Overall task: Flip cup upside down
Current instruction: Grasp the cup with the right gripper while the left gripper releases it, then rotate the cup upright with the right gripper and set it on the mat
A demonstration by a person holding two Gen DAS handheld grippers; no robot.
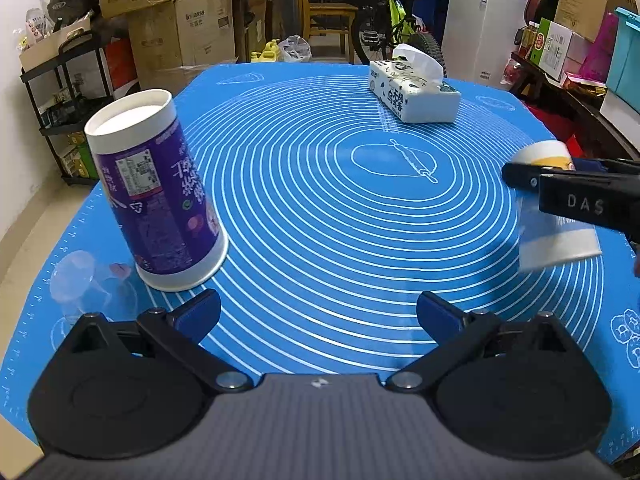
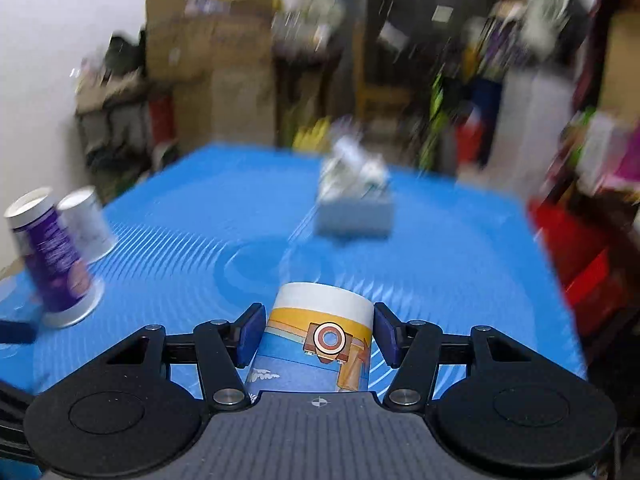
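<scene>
Cluttered storeroom, blue mat (image 1: 320, 208). Right gripper (image 2: 319, 336) pinching cartoon paper cup (image 2: 320, 336) near mat's right edge, already inverted; lowering, release left. Left gripper (image 1: 318, 316) spread, idle.

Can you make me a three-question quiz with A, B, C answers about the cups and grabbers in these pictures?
1. Where is the tissue pack?
A. far side of the blue mat
B. on the floor
C. in a gripper

2. What colour is the tall cup near the left gripper?
A. red
B. purple
C. green

3. What is the right gripper doing?
A. hanging open
B. holding the tissue pack
C. holding the cartoon cup

Answers: A, it lies at the mat's far end; B, its wrap is purple; C, both fingers bracket that cup.
</scene>
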